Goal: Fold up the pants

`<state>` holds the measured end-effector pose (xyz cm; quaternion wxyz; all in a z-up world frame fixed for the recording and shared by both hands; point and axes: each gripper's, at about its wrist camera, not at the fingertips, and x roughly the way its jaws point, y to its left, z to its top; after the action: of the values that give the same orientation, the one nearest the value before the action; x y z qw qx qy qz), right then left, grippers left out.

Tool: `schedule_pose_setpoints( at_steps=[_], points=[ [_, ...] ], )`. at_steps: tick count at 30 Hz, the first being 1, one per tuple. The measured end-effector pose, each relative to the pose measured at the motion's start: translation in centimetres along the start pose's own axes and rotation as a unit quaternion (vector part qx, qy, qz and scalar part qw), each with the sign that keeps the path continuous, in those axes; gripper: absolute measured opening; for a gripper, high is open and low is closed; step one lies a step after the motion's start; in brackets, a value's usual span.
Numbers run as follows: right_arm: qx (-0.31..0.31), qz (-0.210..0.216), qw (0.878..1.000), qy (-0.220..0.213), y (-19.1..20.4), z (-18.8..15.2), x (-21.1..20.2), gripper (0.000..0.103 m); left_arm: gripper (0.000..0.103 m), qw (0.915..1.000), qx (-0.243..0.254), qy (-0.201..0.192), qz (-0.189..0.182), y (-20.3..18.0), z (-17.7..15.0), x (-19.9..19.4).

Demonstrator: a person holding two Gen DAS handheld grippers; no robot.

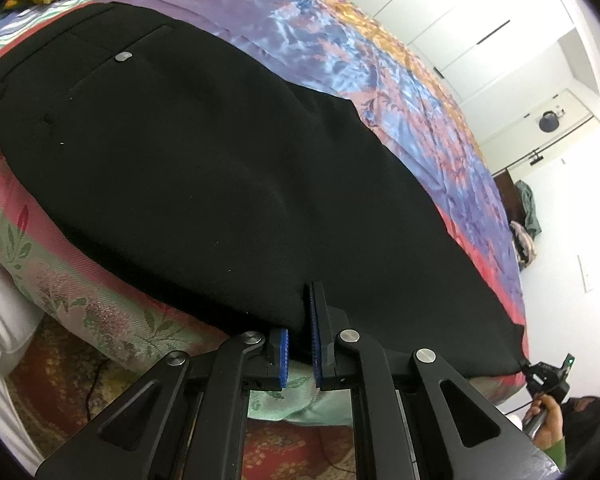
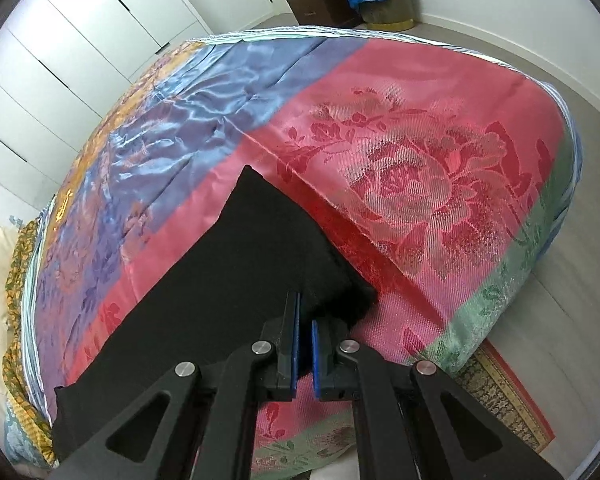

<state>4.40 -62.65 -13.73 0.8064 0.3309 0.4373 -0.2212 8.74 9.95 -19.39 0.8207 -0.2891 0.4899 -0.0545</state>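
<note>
While the black pants (image 1: 204, 168) lie flat along the bed's (image 2: 400, 128) near edge, the left gripper (image 1: 300, 332) clamps their near edge mid-length and the right gripper (image 2: 305, 340) pinches the hem corner, so both should lift evenly, keeping layers aligned.

Bright room, fisheye-warped edges, overexposed white walls.

A bed (image 2: 440, 128) covered by a shiny floral spread in bands of pink, blue-purple, orange and green carries black pants (image 1: 204, 184) laid flat along its near edge, on the pink band.
</note>
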Motion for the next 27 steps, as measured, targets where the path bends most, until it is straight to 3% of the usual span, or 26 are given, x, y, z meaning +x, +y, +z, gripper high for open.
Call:
schedule_pose_setpoints(
  at_steps=[2, 3, 4, 5, 6, 7, 8, 11, 13, 15, 17, 20, 23, 25, 27],
  points=[
    [-0.008, -0.005, 1.000, -0.003, 0.4, 0.0, -0.3, 0.005, 0.015, 0.9999, -0.008, 0.004, 0.010, 0.1, 0.0, -0.3],
    [-0.012, -0.006, 1.000, -0.006, 0.5, -0.1, -0.7, 0.012, 0.018, 0.9998, -0.006, 0.001, 0.016, 0.0, -0.1, -0.7],
    [-0.014, -0.009, 1.000, -0.006, 0.6, -0.2, -0.9, 0.017, 0.029, 0.9996, -0.001, -0.003, 0.029, -0.2, -0.4, -1.3],
    [-0.016, -0.011, 1.000, -0.004, 0.6, -0.4, -1.4, 0.031, 0.037, 0.9993, 0.002, -0.005, 0.036, -0.3, -0.6, -1.8],
    [-0.016, -0.009, 1.000, -0.004, 0.6, -0.7, -1.9, 0.052, 0.055, 0.9991, 0.002, -0.006, 0.042, -0.4, -0.9, -2.4],
    [-0.016, -0.011, 1.000, -0.007, 0.5, -1.0, -2.4, 0.062, 0.065, 0.9983, -0.002, -0.010, 0.057, -0.4, -1.4, -3.6],
    [-0.015, -0.017, 1.000, -0.013, 0.4, -1.4, -3.1, 0.075, 0.066, 0.9976, -0.004, -0.016, 0.068, -0.6, -1.7, -4.5],
    [-0.021, -0.054, 0.997, -0.051, 0.1, -2.7, -6.0, 0.075, 0.067, 0.9934, 0.018, -0.058, 0.097, -1.6, -2.7, -7.9],
    [-0.027, -0.075, 0.993, -0.081, 0.5, -3.7, -7.8, 0.075, 0.075, 0.9867, 0.052, -0.104, 0.114, -2.9, -2.4, -9.7],
    [-0.036, -0.067, 0.992, -0.098, 1.8, -4.4, -8.9, 0.076, 0.090, 0.9804, 0.086, -0.135, 0.114, -4.4, -1.2, -9.9],
    [-0.055, -0.049, 0.992, -0.103, 3.8, -5.0, -9.2, 0.078, 0.091, 0.9767, 0.112, -0.146, 0.110, -5.4, 0.5, -8.8],
    [-0.109, -0.008, 0.988, -0.108, 8.8, -6.9, -8.7, 0.081, 0.091, 0.9735, 0.150, -0.137, 0.105, -6.1, 2.6, -5.5],
    [-0.167, 0.042, 0.981, -0.090, 14.1, -9.6, -6.7, 0.082, 0.091, 0.9686, 0.179, -0.119, 0.126, -5.5, 3.5, -2.1],
    [-0.204, 0.061, 0.973, -0.090, 16.6, -11.7, -5.4, 0.082, 0.091, 0.9653, 0.186, -0.108, 0.149, -4.7, 3.4, -0.4],
    [-0.241, 0.073, 0.964, -0.088, 18.7, -13.6, -3.9, 0.082, 0.091, 0.9681, 0.171, -0.087, 0.160, -3.0, 3.2, 0.9]
  ],
)
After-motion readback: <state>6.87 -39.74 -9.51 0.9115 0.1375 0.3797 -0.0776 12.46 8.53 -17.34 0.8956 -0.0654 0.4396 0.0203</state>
